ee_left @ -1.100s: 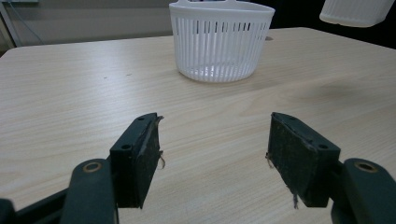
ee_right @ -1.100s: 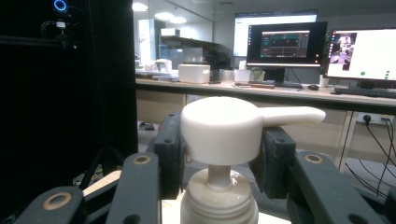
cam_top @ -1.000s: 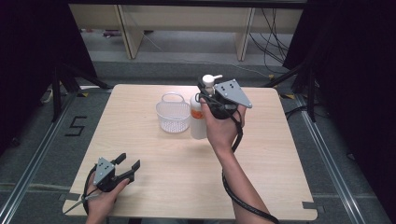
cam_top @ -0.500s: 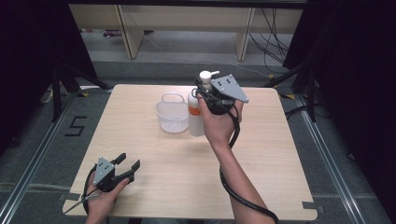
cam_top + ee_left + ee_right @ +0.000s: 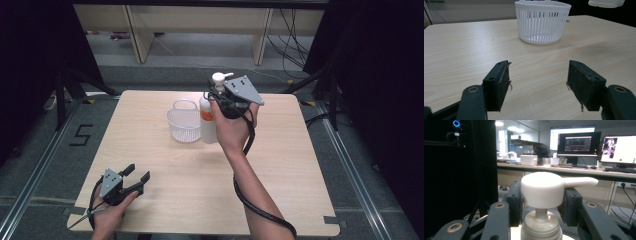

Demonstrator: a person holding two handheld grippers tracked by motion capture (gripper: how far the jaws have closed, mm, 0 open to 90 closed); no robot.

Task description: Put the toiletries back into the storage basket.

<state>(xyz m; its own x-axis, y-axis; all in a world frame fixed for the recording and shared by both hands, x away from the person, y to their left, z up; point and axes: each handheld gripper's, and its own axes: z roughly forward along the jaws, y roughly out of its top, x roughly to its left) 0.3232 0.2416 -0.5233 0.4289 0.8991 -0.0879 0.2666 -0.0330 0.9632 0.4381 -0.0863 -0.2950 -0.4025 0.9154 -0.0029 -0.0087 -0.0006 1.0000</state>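
Observation:
A white pump bottle [image 5: 208, 122] with an orange label hangs just above the table, beside the white slatted basket [image 5: 184, 131]. My right gripper [image 5: 217, 94] is shut on the bottle's upper part. In the right gripper view its jaws stand on either side of the pump head [image 5: 544, 188]. The bottle's base [image 5: 606, 2] floats clear of the wood in the left gripper view. My left gripper [image 5: 137, 177] rests at the table's near left corner, open with nothing between its jaws [image 5: 537, 82]. It faces the basket [image 5: 541, 22].
The light wooden table [image 5: 280, 165] is bare on its right half and front middle. Dark curtains flank both sides. Wooden shelving stands behind the far edge. A cable trails from the right gripper along the forearm.
My right gripper has edged up and slightly left with the bottle, closer to the basket. The left gripper has stayed where it was.

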